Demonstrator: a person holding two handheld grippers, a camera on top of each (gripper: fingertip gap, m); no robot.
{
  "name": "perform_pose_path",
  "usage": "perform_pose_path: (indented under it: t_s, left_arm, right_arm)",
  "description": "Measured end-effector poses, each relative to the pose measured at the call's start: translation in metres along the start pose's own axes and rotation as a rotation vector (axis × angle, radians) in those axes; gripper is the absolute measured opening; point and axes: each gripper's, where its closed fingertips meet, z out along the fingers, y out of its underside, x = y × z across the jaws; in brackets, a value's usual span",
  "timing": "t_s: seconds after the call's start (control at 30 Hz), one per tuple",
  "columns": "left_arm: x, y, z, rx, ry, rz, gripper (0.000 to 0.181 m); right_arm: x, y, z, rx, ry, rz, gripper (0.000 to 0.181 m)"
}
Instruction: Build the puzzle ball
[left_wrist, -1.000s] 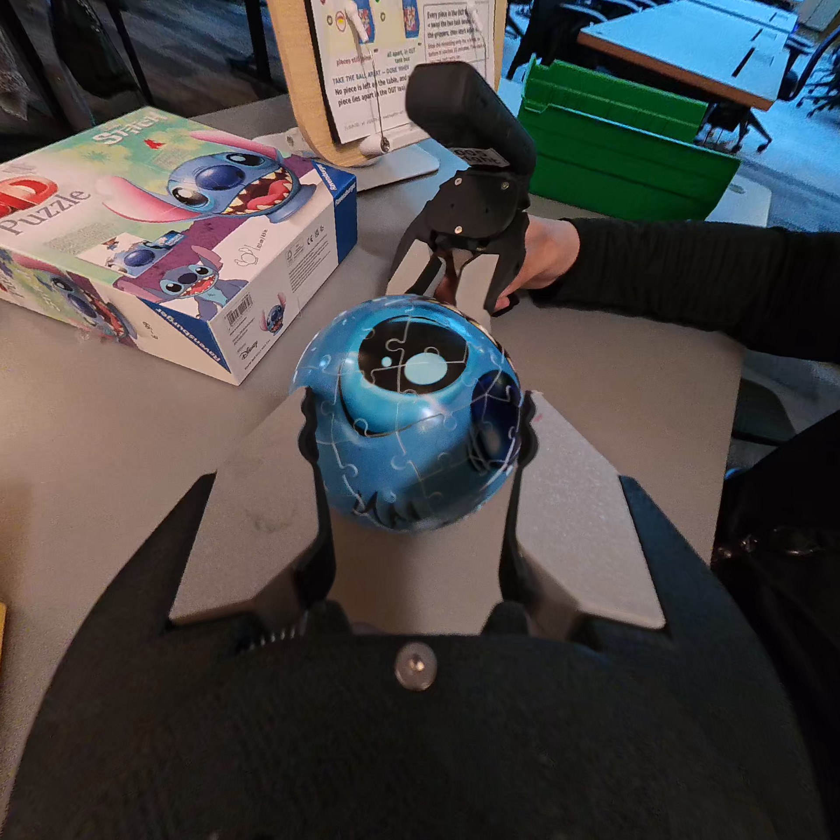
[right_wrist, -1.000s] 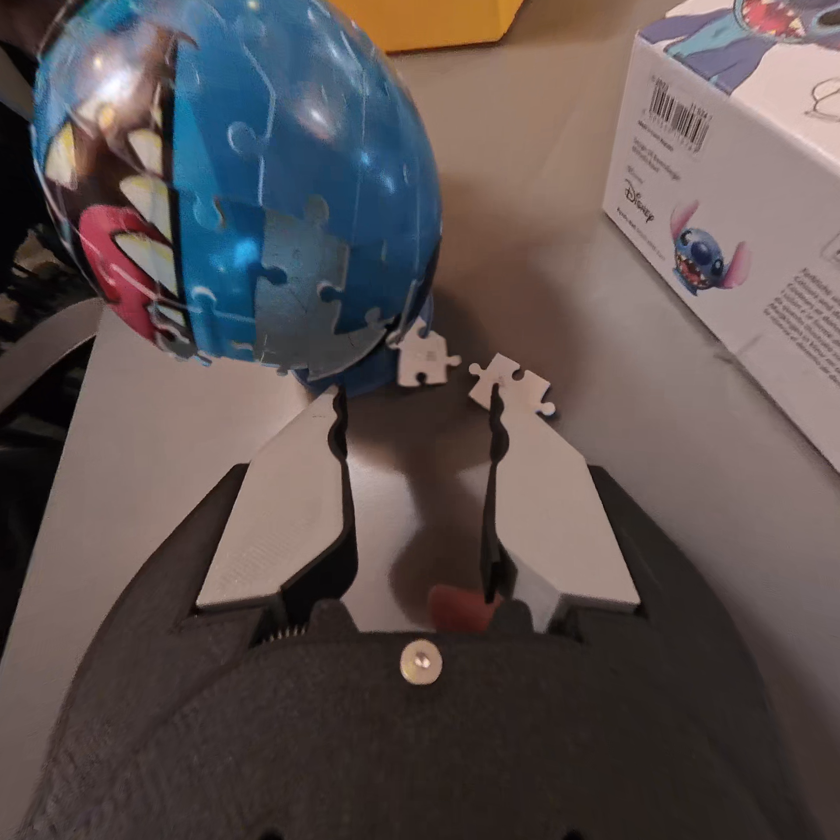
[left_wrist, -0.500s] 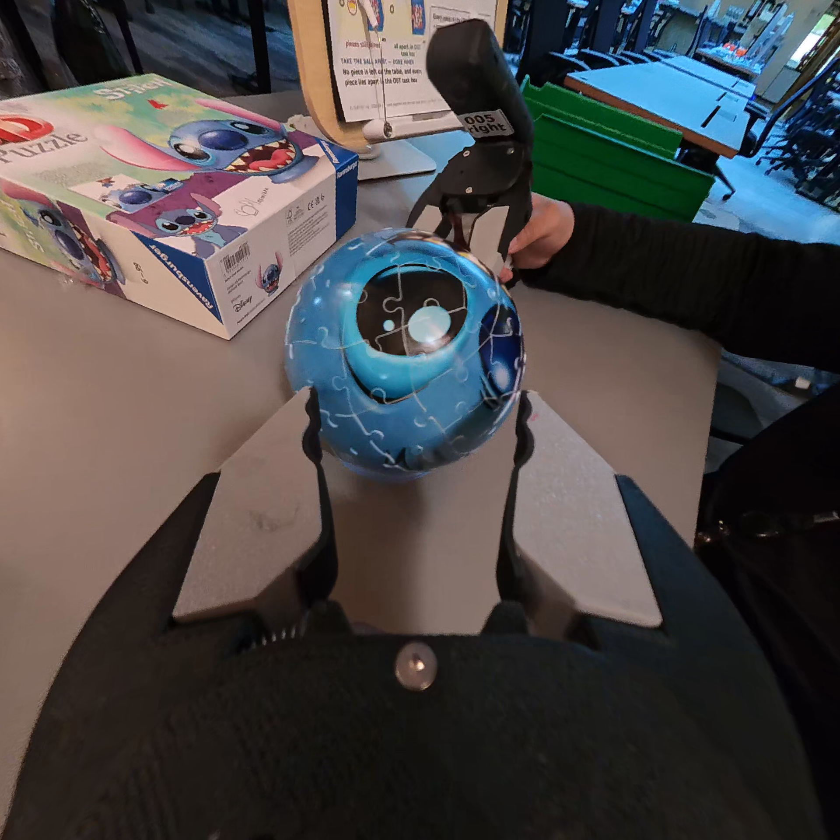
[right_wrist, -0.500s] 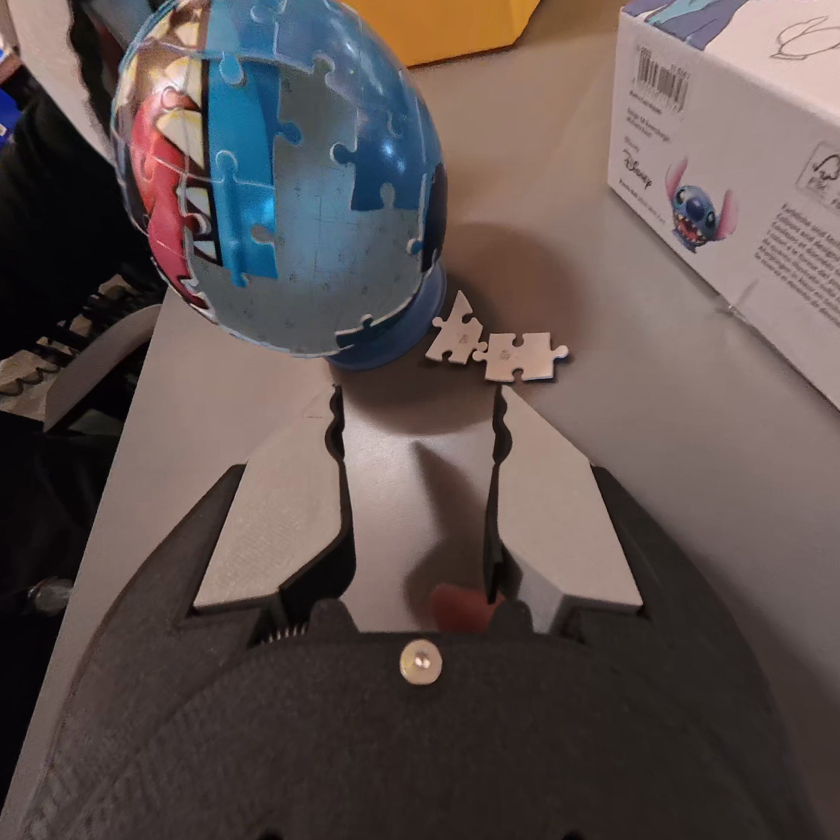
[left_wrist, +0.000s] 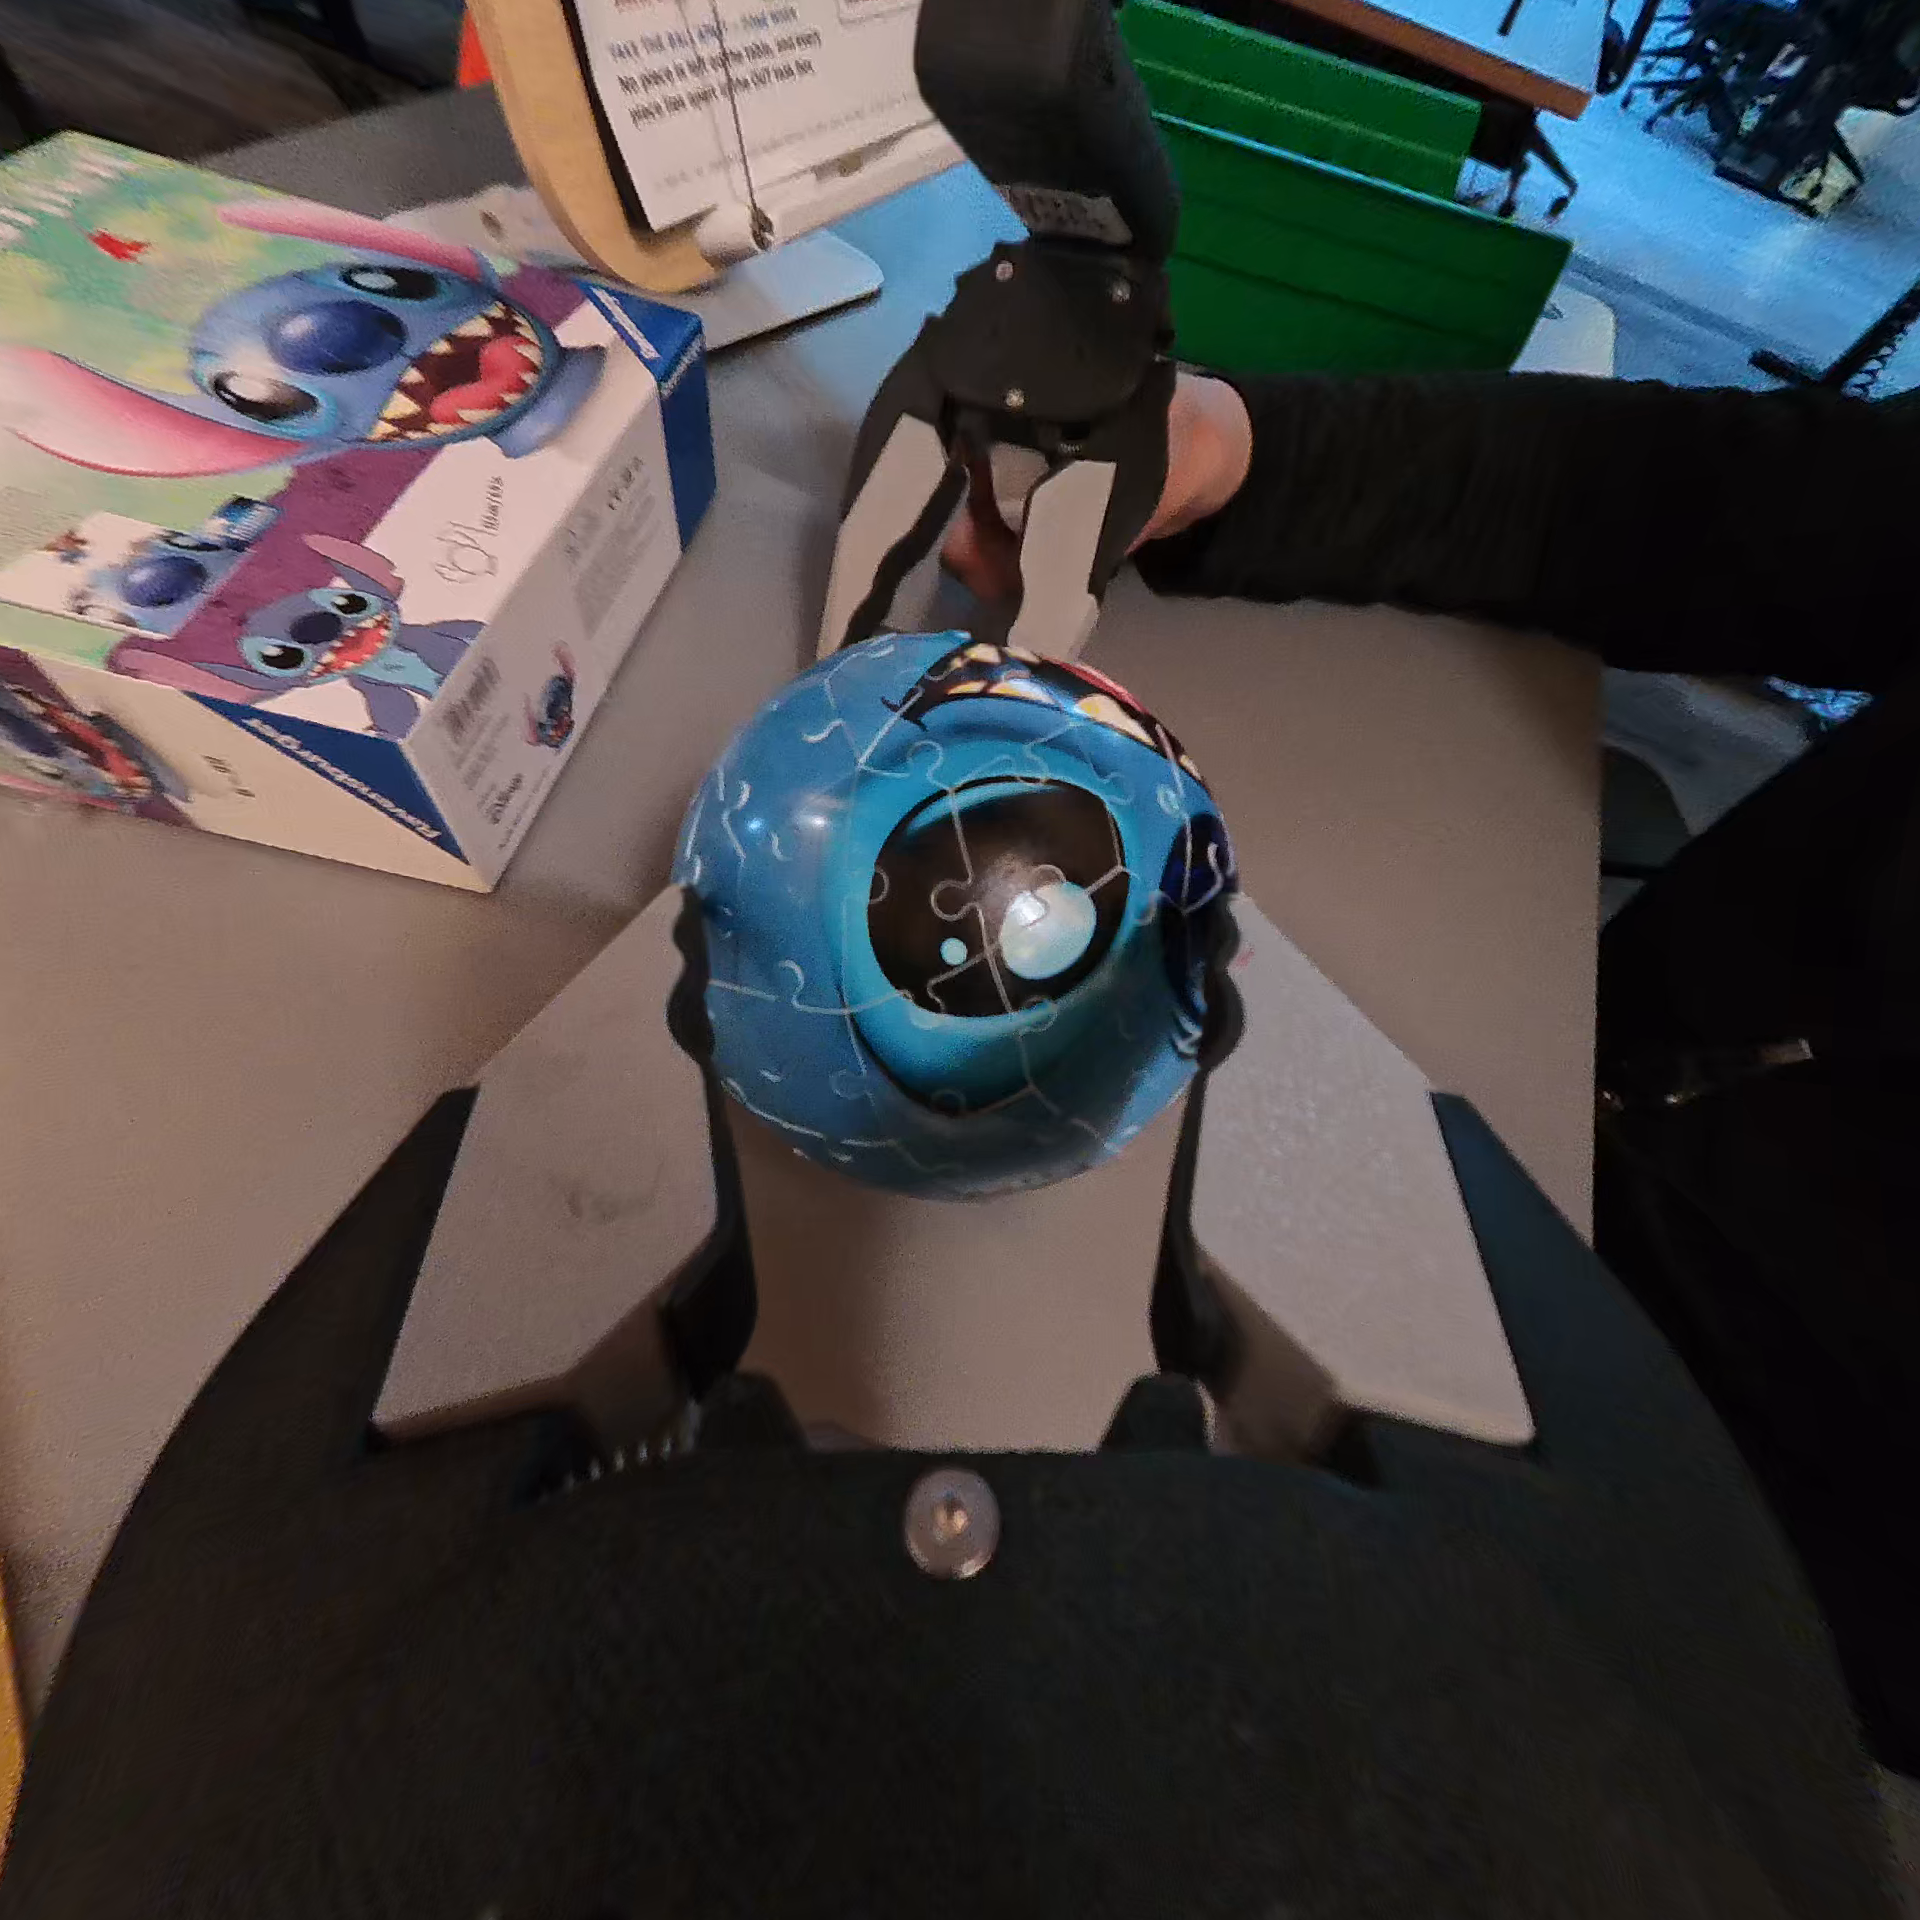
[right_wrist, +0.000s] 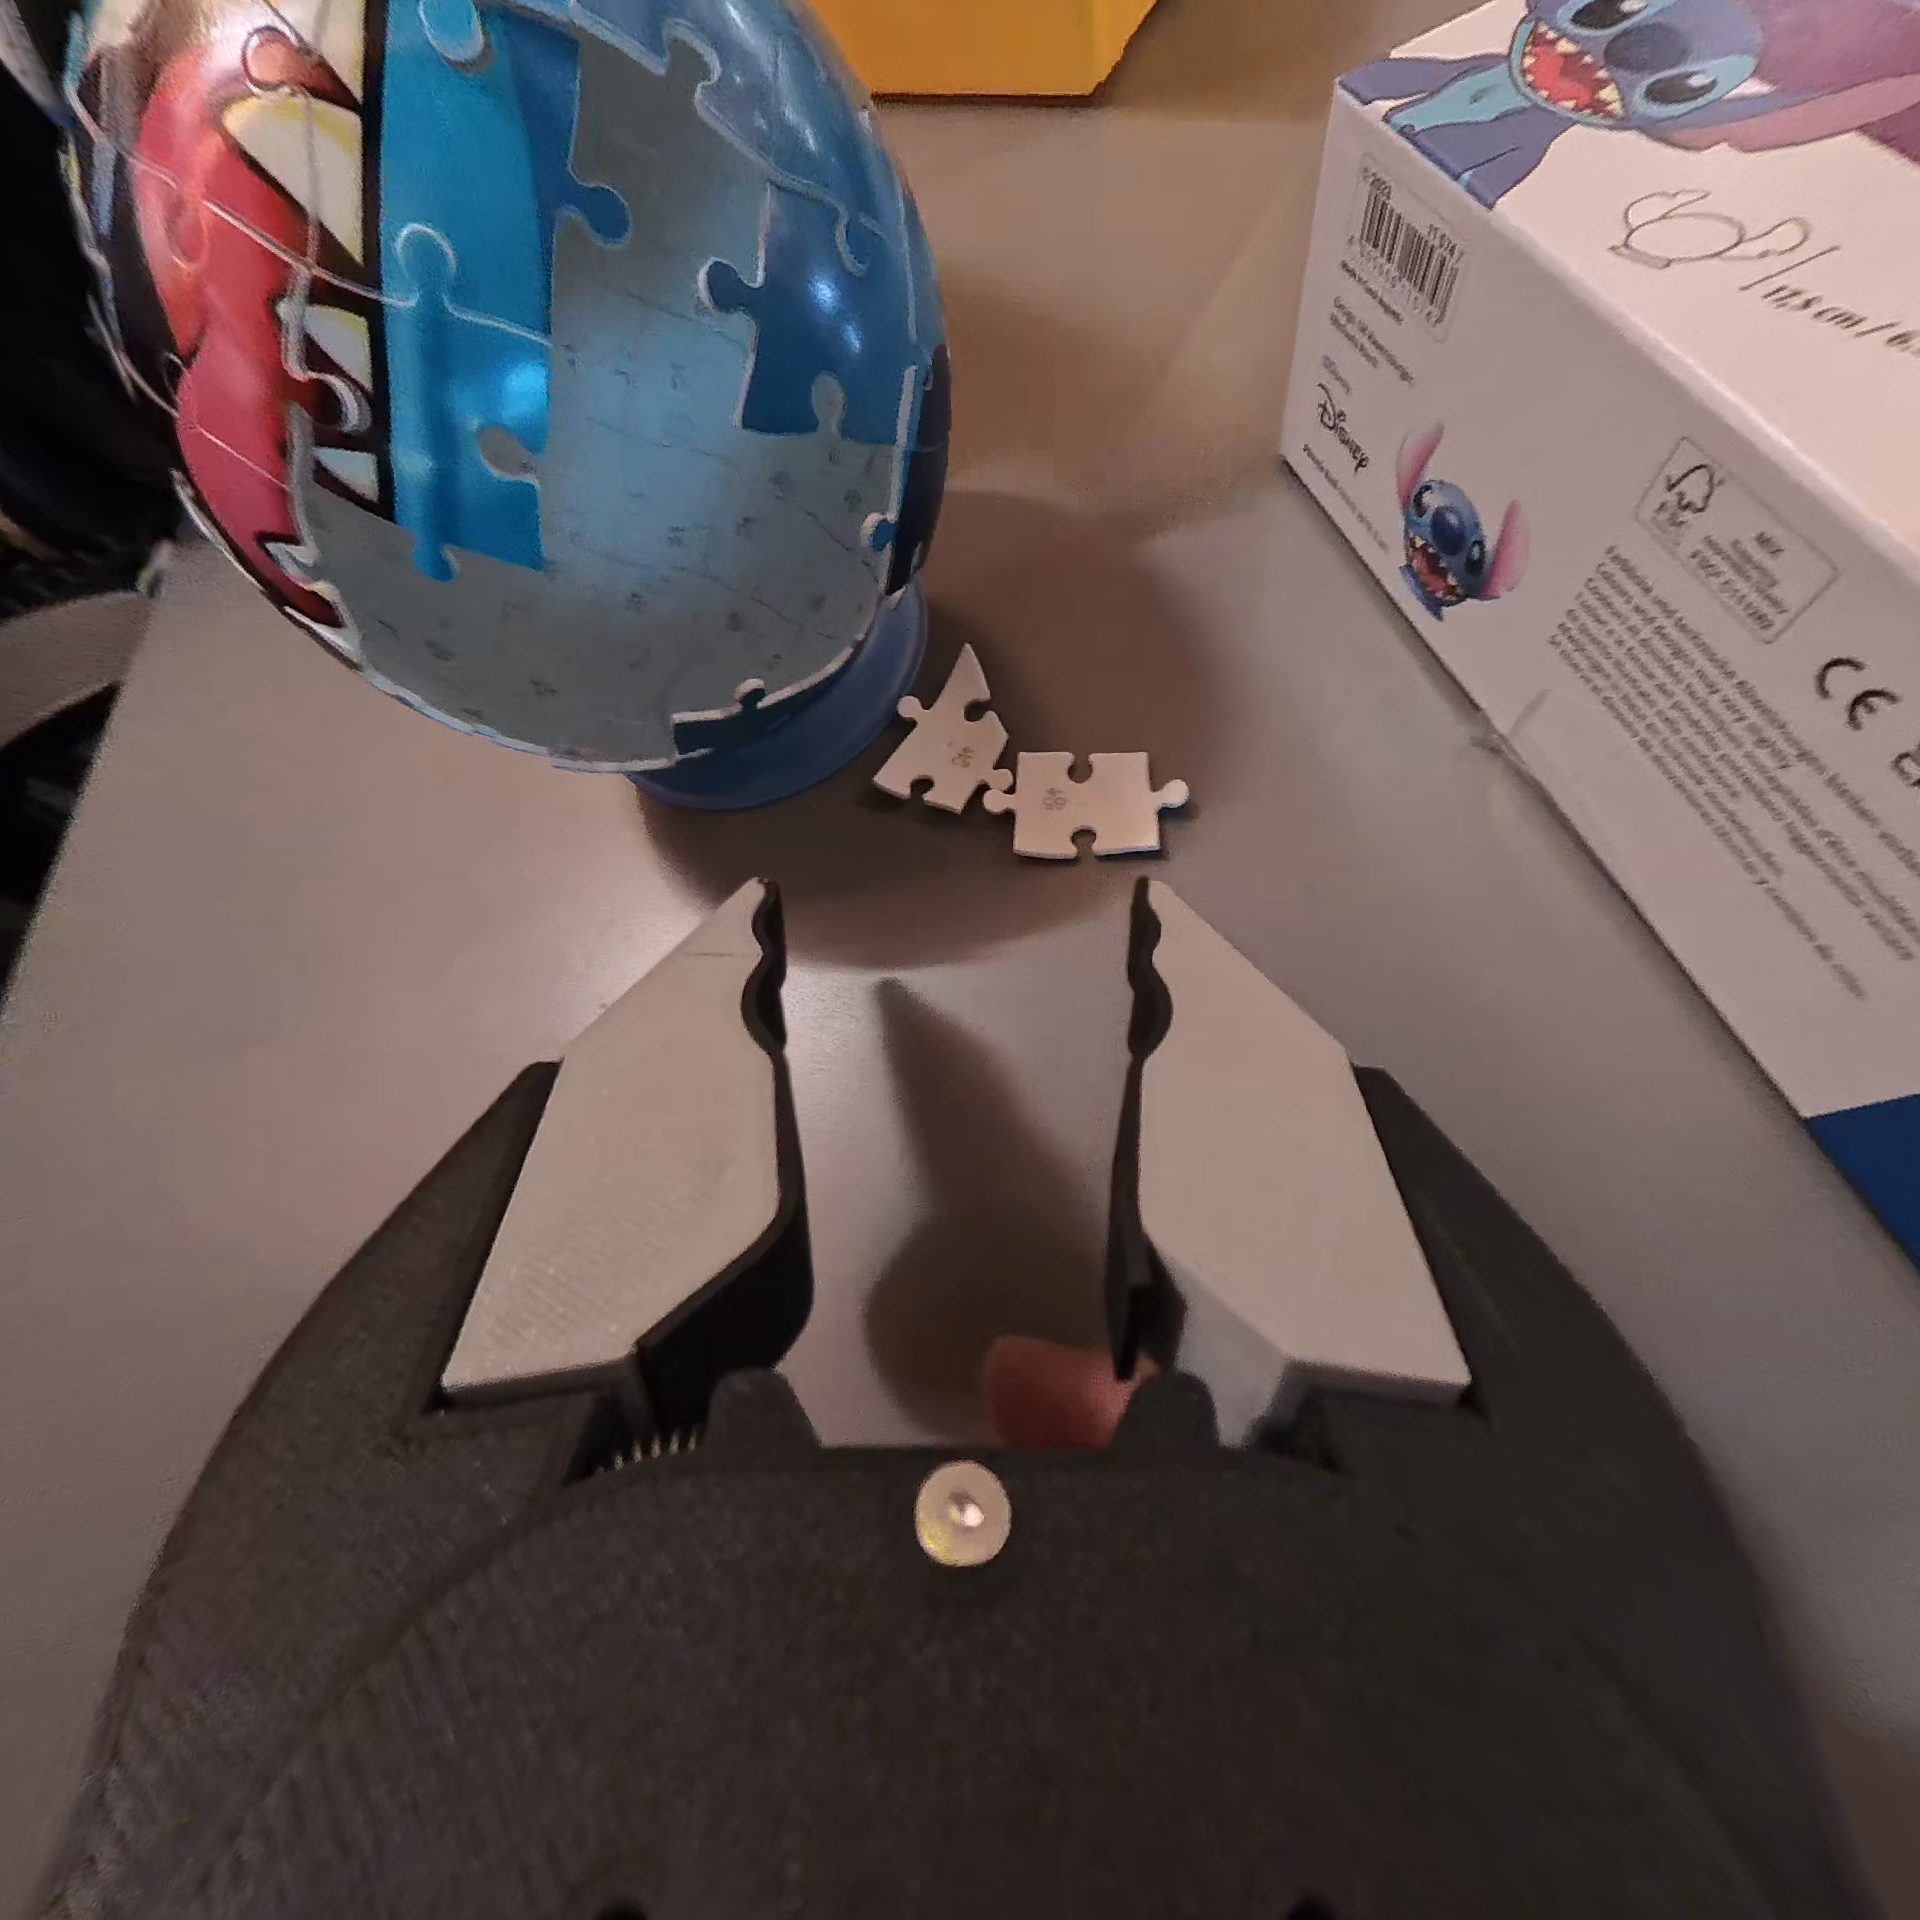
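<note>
Left hand-held gripper (left_wrist: 951, 966) clamped on puzzle ball (left_wrist: 951, 914) above bench (right_wrist: 260, 935), right hand-held gripper (right_wrist: 951, 894) apart and empty, two loose pieces (right_wrist: 1023, 769) flat at its 12 o'clock, joined side by side, long axis 9-to-3, right nearer.

On the counter (right_wrist: 312, 935), two loose pieces (right_wrist: 1029, 774) lie just right of the ball's stand (right_wrist: 831, 717) — the box (right_wrist: 1621, 499) sits farther right.
</note>
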Motion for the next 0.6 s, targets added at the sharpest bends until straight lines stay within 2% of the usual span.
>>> perform_pose_path:
  t_s: [0.13,0.33,0.6]
  left_arm:
    - [0.002,0.004,0.0,0.008,0.007,0.014,0.097]
    - [0.01,0.012,-0.008,0.058,-0.019,0.035,0.099]
    - [0.017,0.018,-0.029,0.155,-0.028,0.029,0.091]
  right_arm:
    - [0.006,0.003,0.004,-0.045,0.045,-0.075,0.064]
    - [0.001,0.001,0.013,-0.07,0.026,-0.116,0.062]
    - [-0.008,-0.005,0.024,-0.094,0.01,-0.241,0.06]
